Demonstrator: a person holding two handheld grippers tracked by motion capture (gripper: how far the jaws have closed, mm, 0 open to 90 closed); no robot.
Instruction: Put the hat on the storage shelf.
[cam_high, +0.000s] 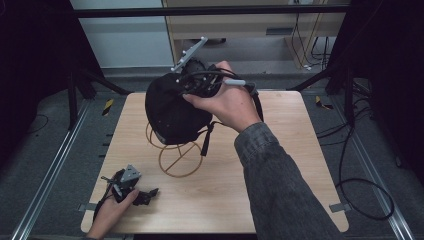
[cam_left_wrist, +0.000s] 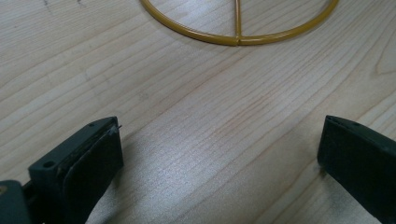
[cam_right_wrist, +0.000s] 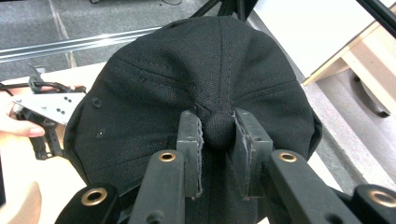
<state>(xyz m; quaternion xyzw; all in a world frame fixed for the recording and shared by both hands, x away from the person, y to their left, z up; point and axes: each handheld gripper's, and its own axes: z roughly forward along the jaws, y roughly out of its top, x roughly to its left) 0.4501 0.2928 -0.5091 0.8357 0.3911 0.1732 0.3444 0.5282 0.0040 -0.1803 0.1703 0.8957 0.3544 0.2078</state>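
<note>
**Cap pinched by top button, held over wire stand**

R gripper (cam_right_wrist: 219, 128) is clamped on the small button at the crown of the black cap (cam_right_wrist: 187, 84); jaws sit either side of the button, pads pressing it. In high view the cap (cam_high: 172, 107) hangs from the R gripper (cam_high: 202, 82) above the far-left part of the table (cam_high: 280, 190), right over the gold wire stand (cam_high: 179, 157). The cap covers the stand's upper hoops, lower ring still bare. Can't tell if fabric rests on the wire or just hovers.

Key relation: stand is directly below the cap, crown up, opening down, so cap's axis and stand's axis look roughly lined up; cap seems tilted a bit toward the cam. Next move prob. straight down, small level correction only.

L gripper (cam_high: 131, 189) lies low at the near-left table corner, jaws spread wide, nothing between them; L gripper view has bare wood and the stand's base ring (cam_left_wrist: 238, 35) ahead. It's near the stand's base, well apart from the cap. R hand (cam_high: 227, 102) is the one on the job.

Risk, imo: button grip is small, cap could swing or slip.
</note>
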